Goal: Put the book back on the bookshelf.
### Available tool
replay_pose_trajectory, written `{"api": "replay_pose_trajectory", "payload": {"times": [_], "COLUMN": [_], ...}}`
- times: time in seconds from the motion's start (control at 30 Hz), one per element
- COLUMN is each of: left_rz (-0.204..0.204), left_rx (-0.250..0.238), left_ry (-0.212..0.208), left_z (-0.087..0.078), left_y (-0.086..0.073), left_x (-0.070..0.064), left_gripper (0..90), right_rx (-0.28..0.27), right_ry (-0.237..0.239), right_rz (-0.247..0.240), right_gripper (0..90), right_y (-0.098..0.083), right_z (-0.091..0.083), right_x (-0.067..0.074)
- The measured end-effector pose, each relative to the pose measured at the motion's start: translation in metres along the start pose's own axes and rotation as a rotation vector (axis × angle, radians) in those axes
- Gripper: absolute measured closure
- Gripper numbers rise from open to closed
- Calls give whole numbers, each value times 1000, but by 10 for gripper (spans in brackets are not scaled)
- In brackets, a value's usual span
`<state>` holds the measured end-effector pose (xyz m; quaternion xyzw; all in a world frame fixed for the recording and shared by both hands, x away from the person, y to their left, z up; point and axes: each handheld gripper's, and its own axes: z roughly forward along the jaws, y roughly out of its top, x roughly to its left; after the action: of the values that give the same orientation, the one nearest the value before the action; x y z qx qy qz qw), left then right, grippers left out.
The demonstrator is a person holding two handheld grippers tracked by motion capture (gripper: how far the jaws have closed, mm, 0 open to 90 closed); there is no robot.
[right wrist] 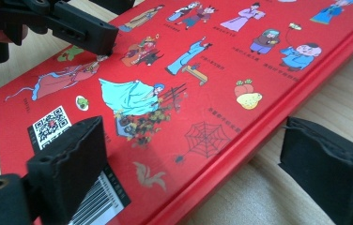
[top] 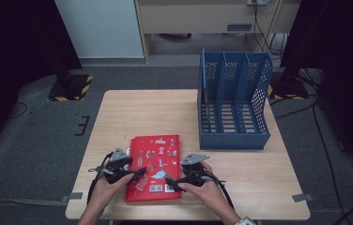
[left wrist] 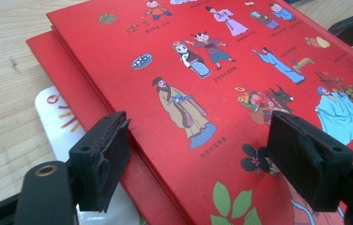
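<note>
Flat on the table (top: pixel 118 112): red book (top: pixel 158 159), between both tongs. Left tongs (top: pixel 134 176) spread, straddling its left edge. Right tongs (top: pixel 173 183) spread across its right edge, pads clear of it.

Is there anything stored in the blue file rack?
No: in the high view the blue file rack stands at the table's far right with all its slots bare, while the red book lies flat near the person.
</note>
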<state>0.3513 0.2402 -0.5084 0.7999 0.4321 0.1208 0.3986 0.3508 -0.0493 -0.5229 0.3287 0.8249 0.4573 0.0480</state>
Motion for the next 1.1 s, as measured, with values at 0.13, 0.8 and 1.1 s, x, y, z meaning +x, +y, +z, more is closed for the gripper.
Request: {"api": "replay_pose_trajectory", "payload": {"times": [0.13,0.8,1.1], "left_rz": [9,-31,-48], "left_rx": [-5,-21,-35], "left_ry": [-9,-61,-78], "left_z": [3,2,1], "left_y": [1,1,0], "left_x": [-1,-1,-1], "left_gripper": [206,215,218], "right_rx": [-1,-27,-29], "right_ry": [20,32,23], "right_rz": [39,129,107], "right_gripper": [36,110,127], "right_y": [-2,11,22], "right_z": [2,7,4], "right_x": [-6,-14,-12]}}
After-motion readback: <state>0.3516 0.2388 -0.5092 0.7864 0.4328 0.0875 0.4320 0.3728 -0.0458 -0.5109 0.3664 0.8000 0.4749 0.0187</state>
